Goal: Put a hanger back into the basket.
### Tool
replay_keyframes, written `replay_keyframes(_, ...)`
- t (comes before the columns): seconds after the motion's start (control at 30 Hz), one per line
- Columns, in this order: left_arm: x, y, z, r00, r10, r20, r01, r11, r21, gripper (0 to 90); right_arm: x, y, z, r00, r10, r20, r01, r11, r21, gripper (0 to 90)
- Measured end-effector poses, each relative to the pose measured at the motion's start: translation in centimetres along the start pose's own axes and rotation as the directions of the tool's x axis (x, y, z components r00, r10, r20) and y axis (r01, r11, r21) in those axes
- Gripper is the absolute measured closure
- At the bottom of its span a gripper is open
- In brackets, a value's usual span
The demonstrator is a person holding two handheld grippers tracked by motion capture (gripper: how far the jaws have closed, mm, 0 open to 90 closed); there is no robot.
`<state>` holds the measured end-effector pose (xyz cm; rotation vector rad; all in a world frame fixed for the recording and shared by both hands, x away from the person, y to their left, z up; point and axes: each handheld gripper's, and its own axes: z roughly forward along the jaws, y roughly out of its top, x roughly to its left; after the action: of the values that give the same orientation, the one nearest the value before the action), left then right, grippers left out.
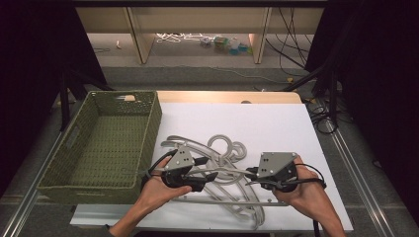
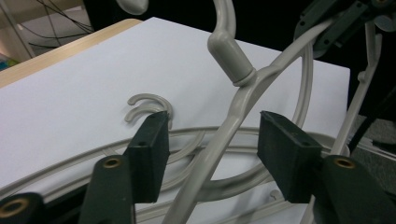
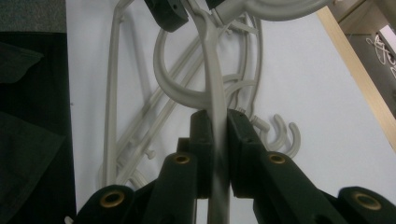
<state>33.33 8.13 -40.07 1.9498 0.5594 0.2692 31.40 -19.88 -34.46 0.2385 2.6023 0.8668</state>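
On the white-covered bench (image 1: 276, 123), a tangled pile of pale grey plastic coat hangers (image 1: 225, 148) lies just right of an empty olive-green woven basket (image 1: 106, 143). One grey hanger (image 2: 243, 93) is raised off the pile between the two tools. The right gripper (image 3: 215, 135) has its fingers closed on one arm of that hanger. The left gripper (image 2: 212, 144) has its fingers spread apart, straddling the other arm near the hook neck without touching it. Judgement: work is at an early stage; nothing is in the basket, one hanger is being separated, the rest remain on the bench. The high view shows basket and pile layout; the gripper views alone show each finger's contact.
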Motion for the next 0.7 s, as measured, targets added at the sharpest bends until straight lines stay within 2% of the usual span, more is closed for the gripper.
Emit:
replay_keyframes(0.1,-0.04,-0.04,0.02,0.9998,0.018,0.012,-0.018,0.9998,0.009,47.2,0.06,0.11,0.06,1.0000,-0.008,-0.004,0.008,1.000,-0.006,82.2)
replay_keyframes(0.13,0.02,-0.06,0.07,0.9990,0.039,0.021,-0.040,0.9991,0.014,50.1,0.14,0.15,0.07,1.0000,-0.003,-0.009,0.003,1.000,-0.008,82.3)
replay_keyframes(0.27,-0.05,-0.19,0.25,0.9976,0.064,0.027,-0.065,0.9974,0.030,56.4,0.15,0.26,0.04,0.9997,-0.014,-0.020,0.013,1.000,-0.015,82.3)
replay_keyframes(0.37,-0.08,-0.24,0.26,0.9965,0.072,0.042,-0.073,0.9968,0.033,66.5,0.28,0.33,0.08,0.9994,-0.022,-0.028,0.022,1.000,-0.015,82.2)
replay_keyframes(0.43,-0.02,-0.22,0.16,0.9918,0.113,0.059,-0.116,0.9922,0.046,68.7,0.32,0.33,0.15,0.9995,-0.021,-0.025,0.021,1.000,-0.017,82.2)
replay_keyframes(0.5,-0.12,-0.19,0.11,0.9914,0.116,0.061,-0.119,0.9913,0.055,69.8,0.29,0.31,0.18,0.9990,-0.023,-0.037,0.023,1.000,-0.016,82.2)
replay_keyframes(0.57,-0.23,-0.05,0.00,0.9849,0.155,0.077,-0.161,0.9842,0.074,72.4,0.03,0.13,0.32,0.9979,-0.034,-0.055,0.032,0.999,-0.028,82.1)
replay_keyframes(0.7,-0.47,0.03,-0.03,0.9821,0.164,0.093,-0.171,0.9817,0.083,75.9,-0.31,-0.37,0.45,0.9979,-0.028,-0.058,0.026,0.999,-0.041,79.7)
